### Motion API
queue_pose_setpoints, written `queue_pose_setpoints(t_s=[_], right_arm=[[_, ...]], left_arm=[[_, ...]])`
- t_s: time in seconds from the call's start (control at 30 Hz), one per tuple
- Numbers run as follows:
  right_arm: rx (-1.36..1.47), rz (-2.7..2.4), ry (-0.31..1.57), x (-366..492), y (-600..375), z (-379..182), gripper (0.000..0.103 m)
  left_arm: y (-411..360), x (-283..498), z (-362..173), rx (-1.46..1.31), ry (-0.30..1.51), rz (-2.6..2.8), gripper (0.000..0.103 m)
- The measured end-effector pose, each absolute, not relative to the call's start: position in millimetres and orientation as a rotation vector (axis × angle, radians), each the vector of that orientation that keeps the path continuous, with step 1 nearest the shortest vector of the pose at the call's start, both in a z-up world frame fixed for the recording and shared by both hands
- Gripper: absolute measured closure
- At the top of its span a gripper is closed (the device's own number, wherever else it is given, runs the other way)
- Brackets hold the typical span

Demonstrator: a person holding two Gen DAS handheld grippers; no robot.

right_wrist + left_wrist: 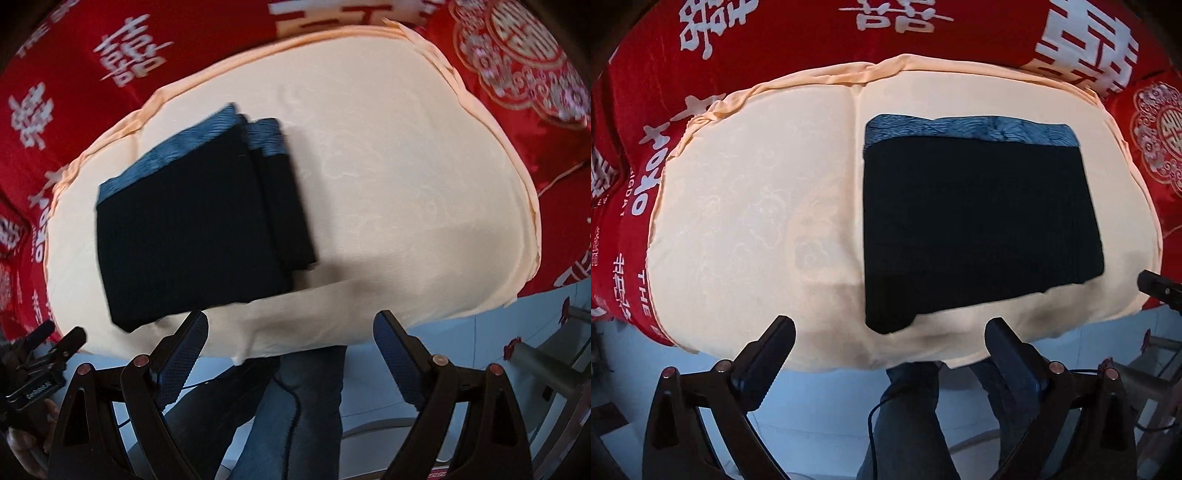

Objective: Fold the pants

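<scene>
The dark ribbed knit pants with a grey-blue waistband (pixel 979 221) (pixel 199 229) lie folded square on the cream cloth-covered bed (pixel 738 221), apparently finished; left gripper (pixel 890 341) and right gripper (pixel 291 332) hover nearby, jaws released, holding nothing

The pants (pixel 979 236) are black with a finely ribbed texture and a blue-grey patterned waistband (pixel 971 129) along the far edge. They lie on a pale peach cloth (pixel 750 206) with a faint tone-on-tone swirl pattern. Around that cloth, the bedspread (pixel 798 33) is red with white characters and an ornate white-and-gold medallion.
</scene>
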State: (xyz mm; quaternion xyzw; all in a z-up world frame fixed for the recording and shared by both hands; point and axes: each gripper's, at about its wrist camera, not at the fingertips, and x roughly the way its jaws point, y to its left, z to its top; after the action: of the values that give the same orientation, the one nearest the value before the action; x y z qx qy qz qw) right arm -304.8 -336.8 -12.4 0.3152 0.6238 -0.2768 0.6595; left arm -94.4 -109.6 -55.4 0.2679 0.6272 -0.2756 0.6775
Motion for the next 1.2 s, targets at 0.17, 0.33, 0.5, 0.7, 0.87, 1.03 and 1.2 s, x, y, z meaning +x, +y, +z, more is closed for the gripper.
queue_pose_setpoints(t_s=[0.17, 0.33, 0.5, 0.7, 0.87, 1.03, 1.2], right_arm=[[0.666, -0.606, 1.421, -286.8, -314.1, 3.0, 0.010], [0.632, -0.592, 1.434, -275.6, -298.9, 12.5, 0.010], [0.613, -0.602, 1.452, -271.9, -289.0, 14.3, 0.010], [0.565, -0.596, 1.462, -265.4, -279.9, 20.3, 0.010], [0.547, -0.593, 1.465, -263.2, -277.6, 23.7, 0.010], [0.532, -0.589, 1.469, -262.2, -276.8, 25.6, 0.010], [0.521, -0.590, 1.469, -263.3, -275.8, 28.1, 0.010]], left_arm=[[-111.4, -103.9, -38.5, 0.617, 1.371, -0.619, 0.000], [-107.7, -106.8, -26.8, 0.616, 1.345, -0.605, 0.000], [-104.2, -105.4, -24.6, 0.604, 1.368, -0.571, 0.000], [-103.4, -105.4, -17.3, 0.588, 1.360, -0.540, 0.000], [-104.4, -107.4, -13.6, 0.581, 1.357, -0.534, 0.000], [-105.4, -112.2, -12.0, 0.584, 1.348, -0.535, 0.000], [-108.0, -115.6, -9.9, 0.579, 1.348, -0.546, 0.000]])
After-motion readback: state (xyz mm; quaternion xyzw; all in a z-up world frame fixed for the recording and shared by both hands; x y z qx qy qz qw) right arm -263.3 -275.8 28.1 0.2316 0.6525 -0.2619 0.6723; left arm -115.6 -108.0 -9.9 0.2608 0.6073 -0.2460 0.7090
